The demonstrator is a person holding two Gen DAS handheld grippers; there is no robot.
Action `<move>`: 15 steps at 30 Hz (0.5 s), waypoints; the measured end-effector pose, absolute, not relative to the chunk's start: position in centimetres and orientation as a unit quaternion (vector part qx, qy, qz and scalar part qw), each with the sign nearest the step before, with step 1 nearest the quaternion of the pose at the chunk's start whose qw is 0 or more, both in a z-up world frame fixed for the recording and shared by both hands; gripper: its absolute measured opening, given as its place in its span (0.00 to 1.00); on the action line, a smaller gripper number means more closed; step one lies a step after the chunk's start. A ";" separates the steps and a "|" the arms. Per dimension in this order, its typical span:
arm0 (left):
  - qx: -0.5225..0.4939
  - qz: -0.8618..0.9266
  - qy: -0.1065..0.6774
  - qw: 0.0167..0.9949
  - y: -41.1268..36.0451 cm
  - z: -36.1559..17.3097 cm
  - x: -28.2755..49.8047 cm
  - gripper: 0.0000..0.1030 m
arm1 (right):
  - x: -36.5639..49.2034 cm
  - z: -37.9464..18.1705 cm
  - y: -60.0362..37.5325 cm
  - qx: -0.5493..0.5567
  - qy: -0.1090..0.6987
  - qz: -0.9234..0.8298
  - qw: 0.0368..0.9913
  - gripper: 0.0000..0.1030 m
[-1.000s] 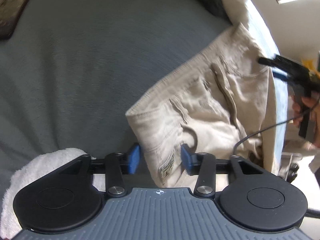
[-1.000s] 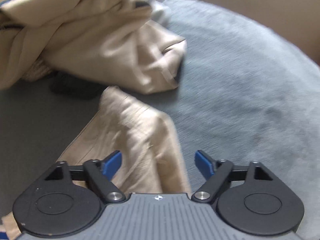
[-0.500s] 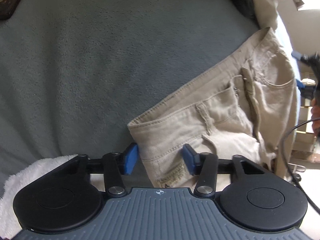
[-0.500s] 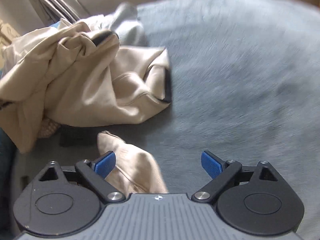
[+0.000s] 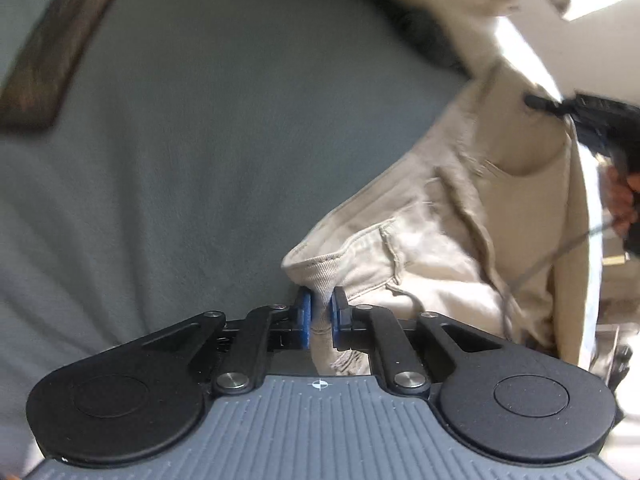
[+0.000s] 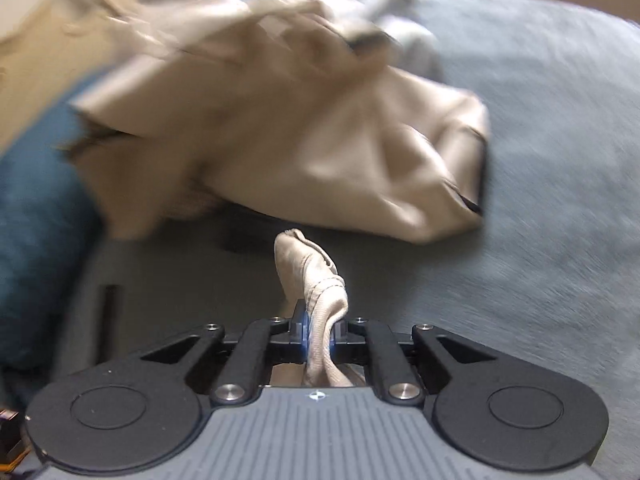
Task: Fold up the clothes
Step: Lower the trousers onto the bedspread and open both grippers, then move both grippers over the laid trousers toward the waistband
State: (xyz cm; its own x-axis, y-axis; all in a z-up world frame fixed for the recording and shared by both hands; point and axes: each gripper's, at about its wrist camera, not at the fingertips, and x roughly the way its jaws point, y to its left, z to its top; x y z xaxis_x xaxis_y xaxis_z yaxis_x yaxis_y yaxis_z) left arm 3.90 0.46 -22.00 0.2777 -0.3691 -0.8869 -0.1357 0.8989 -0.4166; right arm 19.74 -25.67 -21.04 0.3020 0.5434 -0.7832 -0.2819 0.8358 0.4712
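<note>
We are gripping the beige trousers (image 5: 432, 240) with both tools. Our left tool (image 5: 319, 316) is pinching a bunched corner of the waistband between its blue pads (image 5: 305, 316), the jaws nearly together with cloth squeezed in the gap. In the left wrist view the trousers are stretching away to the right over the grey blanket (image 5: 200, 160), with a pocket and seams showing. At the far end of the waistband our right tool (image 5: 560, 108) is appearing as a dark blurred shape, held by a hand (image 5: 622, 200).

In the right wrist view our right tool (image 6: 320, 336) is clamping a rolled fold of the same beige cloth (image 6: 316, 280), which is rising upright out of the closed jaws. Beyond it a pile of other beige clothes (image 6: 300, 128) is lying on the blanket (image 6: 560, 180), blurred. A blue cushion-like shape (image 6: 36, 220) is sitting at the left edge. A dark brown flat object (image 5: 52, 68) is lying on the blanket at the upper left of the left wrist view; we cannot tell what it is.
</note>
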 end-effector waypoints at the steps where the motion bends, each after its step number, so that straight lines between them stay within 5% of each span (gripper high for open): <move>1: -0.201 -0.081 0.589 0.779 0.7 -21.1 3.7 0.07 | 19.3 -20.0 -25.6 0.132 0.516 0.281 0.798 0.09; 8: -0.190 0.000 0.608 0.771 4.2 -22.2 4.3 0.08 | 21.6 -17.6 -20.3 0.123 0.455 0.364 0.803 0.09; 10: -0.196 0.036 0.629 0.751 5.5 -23.9 4.8 0.16 | 22.4 -19.5 -18.2 0.062 0.470 0.330 0.816 0.13; 12: -0.201 0.071 0.650 0.730 6.7 -25.5 5.2 0.17 | 23.1 -21.8 -15.8 -0.026 0.497 0.266 0.826 0.45; 15: -0.209 0.118 0.664 0.708 8.6 -27.2 5.7 0.27 | 23.3 -24.6 -13.5 -0.171 0.530 0.171 0.813 0.59</move>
State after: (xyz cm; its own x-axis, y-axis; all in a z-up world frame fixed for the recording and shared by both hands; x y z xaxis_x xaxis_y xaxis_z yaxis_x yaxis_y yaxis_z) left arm 5.70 8.60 -27.15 0.0907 -0.1110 -0.9897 -0.4440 0.8850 -0.1399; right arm 23.34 -13.45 -24.59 0.3798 0.0971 -0.9200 -0.4593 0.8830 -0.0964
